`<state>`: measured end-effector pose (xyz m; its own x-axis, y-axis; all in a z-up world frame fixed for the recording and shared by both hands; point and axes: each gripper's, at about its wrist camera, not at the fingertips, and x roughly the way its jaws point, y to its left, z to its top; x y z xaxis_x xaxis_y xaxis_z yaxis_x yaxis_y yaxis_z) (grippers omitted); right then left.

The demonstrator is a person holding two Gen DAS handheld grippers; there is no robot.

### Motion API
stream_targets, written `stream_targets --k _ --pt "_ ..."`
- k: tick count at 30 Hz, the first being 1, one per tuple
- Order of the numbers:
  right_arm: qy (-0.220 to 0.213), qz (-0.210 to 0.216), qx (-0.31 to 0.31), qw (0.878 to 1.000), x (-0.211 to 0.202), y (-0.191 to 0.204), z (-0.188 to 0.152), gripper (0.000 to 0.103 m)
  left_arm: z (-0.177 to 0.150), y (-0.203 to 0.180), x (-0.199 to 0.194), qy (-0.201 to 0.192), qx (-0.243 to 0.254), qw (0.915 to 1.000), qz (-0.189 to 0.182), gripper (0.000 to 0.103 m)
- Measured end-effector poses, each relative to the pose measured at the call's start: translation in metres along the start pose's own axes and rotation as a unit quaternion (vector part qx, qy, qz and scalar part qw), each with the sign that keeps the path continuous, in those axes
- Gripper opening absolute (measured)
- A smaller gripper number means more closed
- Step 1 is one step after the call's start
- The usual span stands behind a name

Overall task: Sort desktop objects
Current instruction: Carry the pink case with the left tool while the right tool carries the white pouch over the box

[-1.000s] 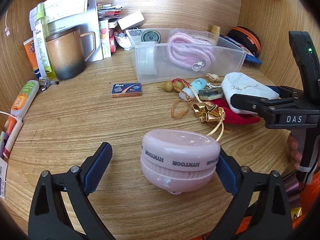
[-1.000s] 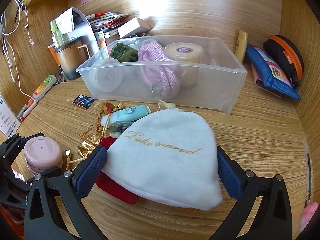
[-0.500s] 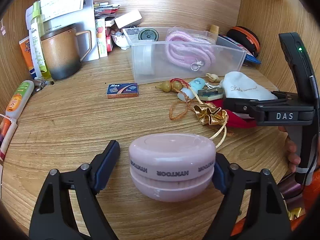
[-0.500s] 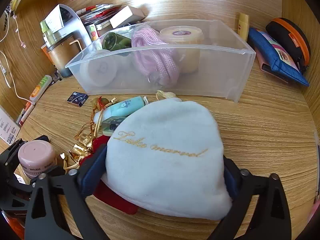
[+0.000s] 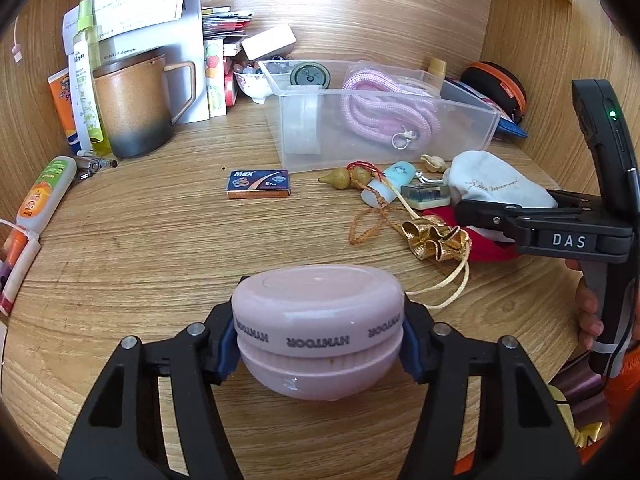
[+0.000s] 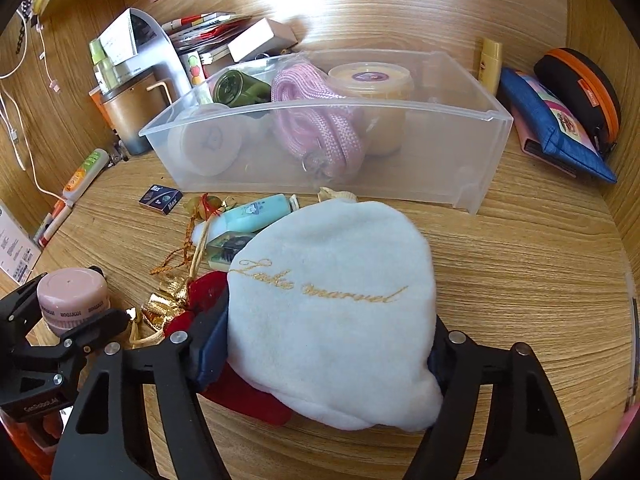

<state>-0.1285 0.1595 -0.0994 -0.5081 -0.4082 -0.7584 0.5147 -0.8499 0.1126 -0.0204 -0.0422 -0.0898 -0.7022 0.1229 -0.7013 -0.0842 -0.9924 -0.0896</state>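
My left gripper (image 5: pixel 318 344) is shut on a round pink HYNTOOR case (image 5: pixel 318 320), its blue pads pressed to both sides, near the desk's front edge. The case also shows in the right wrist view (image 6: pixel 74 298). My right gripper (image 6: pixel 320 356) is shut on a white velvet pouch (image 6: pixel 332 312) with gold script, which lies over a red pouch (image 6: pixel 244 396). The white pouch also shows in the left wrist view (image 5: pixel 492 184). A clear plastic bin (image 6: pixel 440 152) behind holds a pink rope (image 6: pixel 316 128), a jar and tape.
Loose items lie in front of the bin: a small Max staples box (image 5: pixel 259 184), a gourd charm (image 5: pixel 344 178), a teal tube (image 6: pixel 256 214), a gold ribbon (image 5: pixel 434 238). A brown mug (image 5: pixel 132 108) and bottles stand at the back left. A blue pouch (image 6: pixel 552 128) lies at the right.
Both grippers have closed: the left jaws came in onto the pink case, the right jaws onto the white pouch. Both cameras moved slightly closer.
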Motion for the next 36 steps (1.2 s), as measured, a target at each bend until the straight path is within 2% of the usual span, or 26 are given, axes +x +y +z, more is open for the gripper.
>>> stream_targets --k 15,20,25,36 --pt "-0.03 0.003 0.004 1.0 -0.021 -0.014 0.0 0.066 0.016 0.002 -0.001 -0.008 -0.009 0.9999 0.004 0.062" --pt "-0.041 0.013 0.013 0.999 -0.031 -0.024 0.002 0.066 0.025 0.001 -0.002 -0.01 -0.017 0.9998 -0.007 0.062" --pt "-0.054 0.018 0.015 0.998 -0.042 -0.031 0.003 0.066 0.032 -0.007 0.0 -0.009 -0.007 0.9999 -0.001 0.062" --pt "-0.079 0.03 0.014 0.996 -0.064 -0.042 0.015 0.066 0.058 -0.018 -0.003 -0.02 0.0 0.9997 -0.012 0.062"
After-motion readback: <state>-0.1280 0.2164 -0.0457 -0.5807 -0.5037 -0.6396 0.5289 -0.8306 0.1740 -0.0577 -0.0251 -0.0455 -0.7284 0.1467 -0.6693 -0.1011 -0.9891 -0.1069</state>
